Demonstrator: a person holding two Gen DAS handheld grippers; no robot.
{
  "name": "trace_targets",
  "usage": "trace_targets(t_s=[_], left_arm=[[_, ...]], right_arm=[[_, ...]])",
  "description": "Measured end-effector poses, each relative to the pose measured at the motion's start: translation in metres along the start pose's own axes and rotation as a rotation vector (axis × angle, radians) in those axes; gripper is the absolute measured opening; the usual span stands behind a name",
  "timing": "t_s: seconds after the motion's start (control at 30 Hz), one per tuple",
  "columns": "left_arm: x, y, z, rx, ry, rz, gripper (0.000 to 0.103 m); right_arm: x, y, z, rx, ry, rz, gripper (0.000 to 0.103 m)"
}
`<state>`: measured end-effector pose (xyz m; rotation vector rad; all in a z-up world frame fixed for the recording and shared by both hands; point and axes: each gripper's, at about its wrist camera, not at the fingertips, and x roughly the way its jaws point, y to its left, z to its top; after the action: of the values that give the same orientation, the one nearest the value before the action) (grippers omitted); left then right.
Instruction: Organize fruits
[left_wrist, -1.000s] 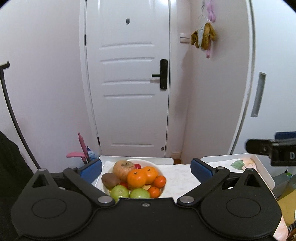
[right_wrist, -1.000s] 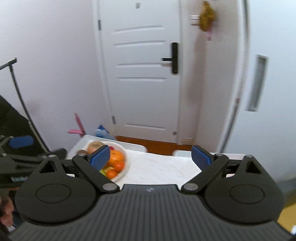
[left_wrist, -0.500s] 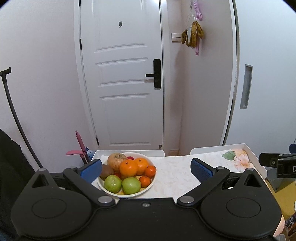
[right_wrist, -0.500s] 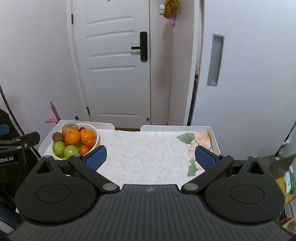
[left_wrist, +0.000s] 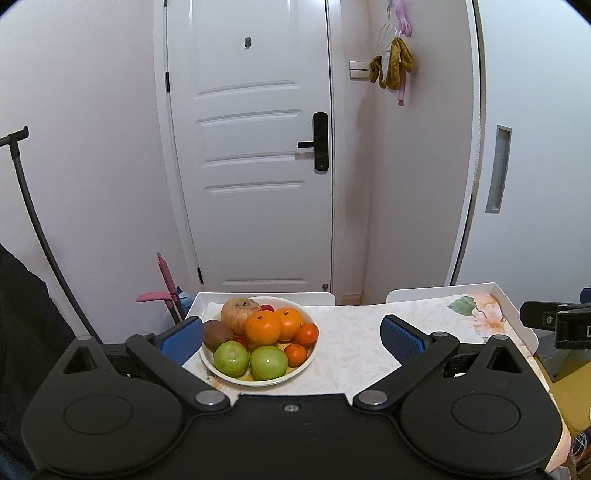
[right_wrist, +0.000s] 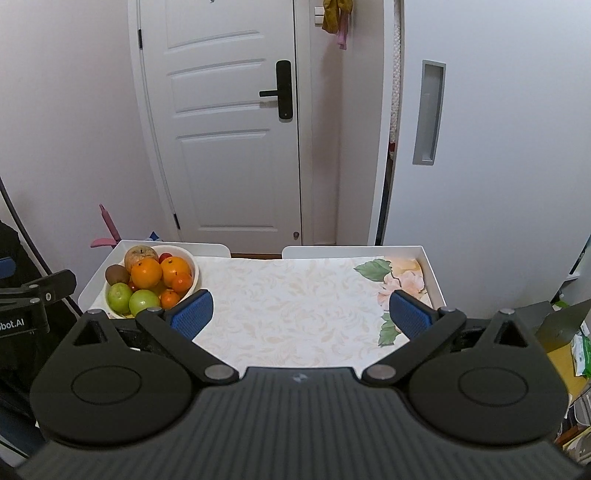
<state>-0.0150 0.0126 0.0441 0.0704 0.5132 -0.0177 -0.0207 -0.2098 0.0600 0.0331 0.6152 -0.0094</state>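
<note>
At far left of my white tray (right_wrist: 431, 275), the white fruit bowl (right_wrist: 192, 267) holds two green apples (right_wrist: 142, 301), oranges (right_wrist: 147, 273), a kiwi (right_wrist: 117, 274) and a pear (right_wrist: 139, 254). My left gripper (left_wrist: 291, 334) hovers near it, jaws spread, empty. To its right, my right gripper (right_wrist: 302, 312) hangs released over the floral liner (right_wrist: 295, 295).

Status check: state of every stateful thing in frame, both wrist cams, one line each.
left gripper: open, empty, facing the bowl
right gripper: open, empty, over the bare mat
bowl: upright, full of fruit, at the tray's left end
tray: lined with a floral mat, right part bare
door: shut
sliding door: ajar, dark gap at its left edge
</note>
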Motion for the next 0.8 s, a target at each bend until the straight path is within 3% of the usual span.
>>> trace_targets(t_s=[0.8], left_arm=[[0.0093, 0.0047, -0.0089, -0.009, 0.063, -0.005, 0.103]], right_arm=[[0.0107, 0.0053, -0.0073, 0.013, 0.061, -0.003, 0.103]])
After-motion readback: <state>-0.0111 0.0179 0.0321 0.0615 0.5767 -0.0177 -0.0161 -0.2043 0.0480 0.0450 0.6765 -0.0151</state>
